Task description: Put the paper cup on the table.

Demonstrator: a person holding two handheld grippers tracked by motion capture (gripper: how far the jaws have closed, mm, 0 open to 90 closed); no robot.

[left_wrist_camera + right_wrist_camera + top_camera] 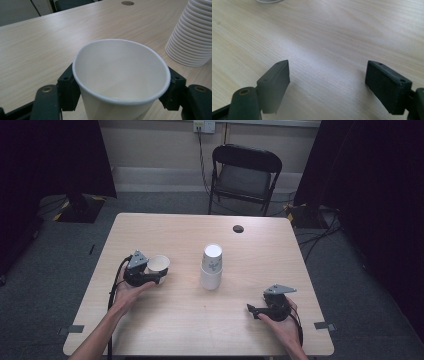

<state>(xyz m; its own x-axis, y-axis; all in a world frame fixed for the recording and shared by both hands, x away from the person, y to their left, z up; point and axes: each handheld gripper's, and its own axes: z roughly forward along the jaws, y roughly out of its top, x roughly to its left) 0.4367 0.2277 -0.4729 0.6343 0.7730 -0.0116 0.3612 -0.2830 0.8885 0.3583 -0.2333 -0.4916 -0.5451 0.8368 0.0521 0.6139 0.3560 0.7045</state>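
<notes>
Landmark: the stack (211,267) of paper cups stood upside down near the middle of the bench (170,330); I placed everything else from it.
Cup: a single white cup (158,264) sat left of the stack, well apart from it, mouth up and tipped a little; in the left gripper view the cup (120,80) was empty and the stack (192,37) rose at the upper right.
Left gripper: my left gripper (150,272) was left of the stack, held in my left hand (127,292).
Left jaws: they were closed on the cup, one pad pressed against each side of its wall just under the rim; the pads (68,90) showed dark on both flanks of the cup.
Right gripper: my right gripper (252,310) lay right of the stack and nearer to me, well apart from it, held in my right hand (280,325).
Right jaws: they stood wide with nothing between them, only bare bench under the gap; in the right gripper view my right gripper (327,75) pointed down at the wood, and the stack's rim (268,1) just showed at the top edge.
Hole: a dark round hole (238,228) sat in the bench beyond the stack, slightly to its right.
Chair: a black folding chair (245,175) stood past the far edge of the bench, beyond the stack.
</notes>
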